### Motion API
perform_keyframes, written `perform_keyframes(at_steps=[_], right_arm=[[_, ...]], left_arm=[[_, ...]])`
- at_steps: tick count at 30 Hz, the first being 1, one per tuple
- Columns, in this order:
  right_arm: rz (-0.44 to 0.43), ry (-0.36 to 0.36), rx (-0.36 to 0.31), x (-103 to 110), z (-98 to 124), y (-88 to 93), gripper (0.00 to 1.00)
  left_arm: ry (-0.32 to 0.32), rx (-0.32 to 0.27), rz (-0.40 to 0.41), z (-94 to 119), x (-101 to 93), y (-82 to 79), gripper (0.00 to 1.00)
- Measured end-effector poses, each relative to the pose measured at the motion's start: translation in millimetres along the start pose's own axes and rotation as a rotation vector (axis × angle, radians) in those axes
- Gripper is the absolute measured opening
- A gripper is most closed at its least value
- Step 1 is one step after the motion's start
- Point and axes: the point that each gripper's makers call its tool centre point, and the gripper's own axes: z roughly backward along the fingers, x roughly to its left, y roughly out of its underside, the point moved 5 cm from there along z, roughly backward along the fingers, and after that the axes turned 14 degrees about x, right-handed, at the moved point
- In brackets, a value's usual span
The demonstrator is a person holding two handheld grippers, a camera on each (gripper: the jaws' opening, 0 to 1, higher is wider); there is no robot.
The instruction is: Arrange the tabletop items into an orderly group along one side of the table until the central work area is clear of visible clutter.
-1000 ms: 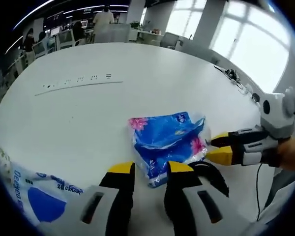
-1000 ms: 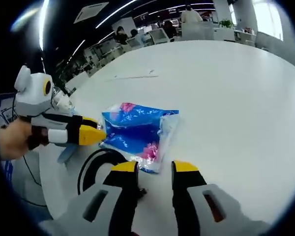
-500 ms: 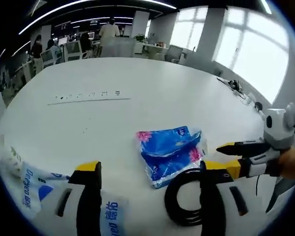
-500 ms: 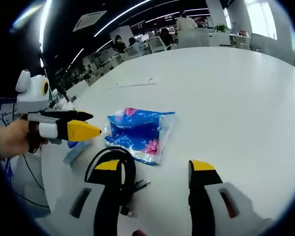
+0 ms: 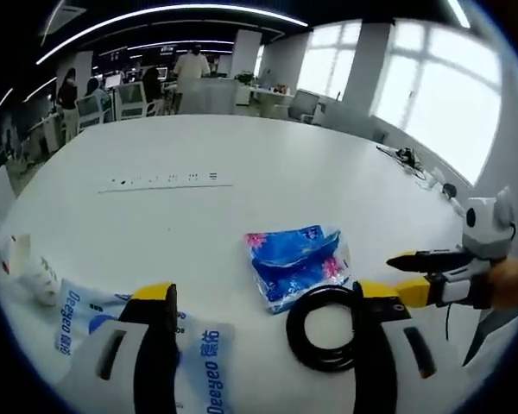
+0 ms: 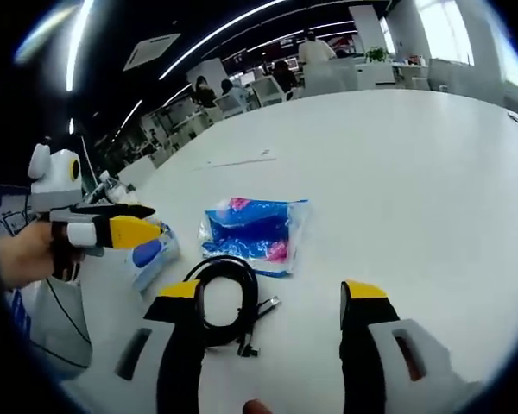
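That crinkly blue plastic tissue pack with the pink flowers [image 5: 297,266] is going to be light and squishy, and the film looks slick, so I'd pinch it by the loose sealed end or low across one corner, not squeeze the middle, where it'll just cave in and slide.

It's lying flat on the big white round bench [image 5: 268,164], near your edge. From your left tongs [image 5: 264,304] it's just ahead and a bit right of centre; from your right tongs [image 6: 272,297] it's ahead and slightly left. So both are back off it, not touching.

Both sets of tongs are spread wide with nothing in them.

The coiled black cable [image 6: 226,302] sits between you and the pack, its far edge touching or just overlapping the pack's near edge, can't quite tell which. It's floppy, so expect the coil to sag when lifted.

On the left there's a white and blue printed wipes pack [image 5: 147,332] right under your left tongs, and it looks soft too.
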Motion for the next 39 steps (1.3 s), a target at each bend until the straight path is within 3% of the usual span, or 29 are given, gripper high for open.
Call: perform_keyframes(at_steps=[12, 21, 39], right_arm=[[-0.065, 0.009, -0.034, 9.6, 19.5, 22.0, 0.62], [-0.061, 0.010, -0.042, 18.4, 31.0, 31.8, 0.60], [-0.054, 0.002, -0.043, 28.8, 39.4, 44.5, 0.59]], left_arm=[[-0.006, 0.000, -0.028, 26.0, 3.4, 21.4, 0.84], [-0.017, -0.022, -0.014, 40.4, 7.7, 22.4, 0.83], [-0.027, -0.006, -0.032, 56.2, 15.6, 47.0, 0.82]])
